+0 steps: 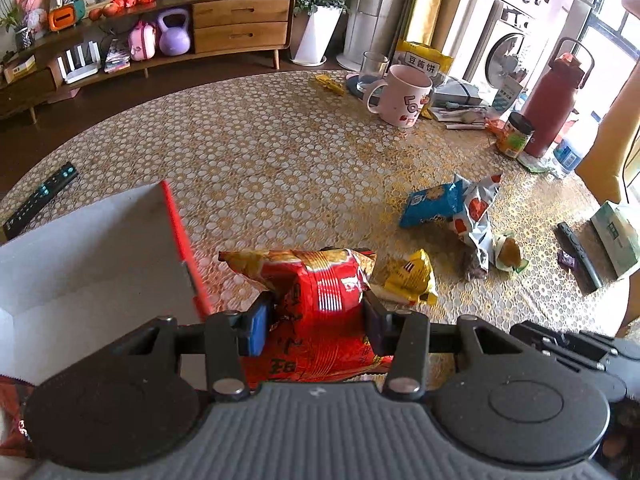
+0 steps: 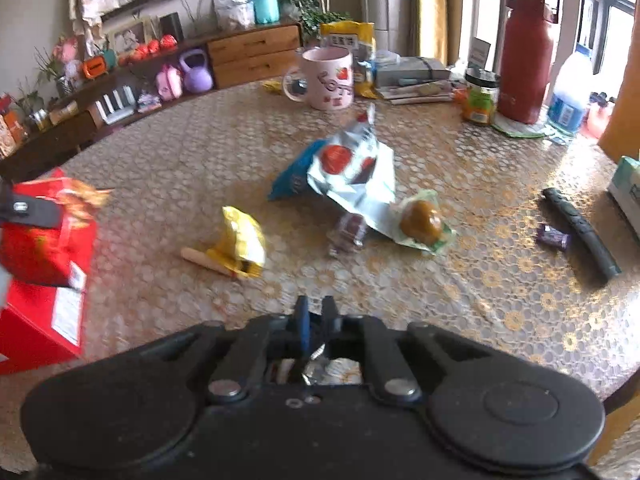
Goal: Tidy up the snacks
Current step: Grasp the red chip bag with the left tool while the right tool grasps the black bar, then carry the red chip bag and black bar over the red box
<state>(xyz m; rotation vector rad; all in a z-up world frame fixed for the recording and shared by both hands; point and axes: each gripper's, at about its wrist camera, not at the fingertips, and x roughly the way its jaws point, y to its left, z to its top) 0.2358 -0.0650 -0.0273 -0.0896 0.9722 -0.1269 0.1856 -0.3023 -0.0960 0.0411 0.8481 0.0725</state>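
Left gripper (image 1: 316,312) clamps the red bag (image 1: 320,300) beside the box (image 1: 80,248); right gripper (image 2: 314,312) nearly closed, apparently empty. Risk: the slick, puffy bag may slip and miss the box.

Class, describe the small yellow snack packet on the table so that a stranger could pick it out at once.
Start at the round table with the gold patterned cloth, then find the loose snacks near its middle. The yellow packet lies apart, left of the blue bag and silver bag. It alone is plain yellow, crumpled, with a pale stick touching it.
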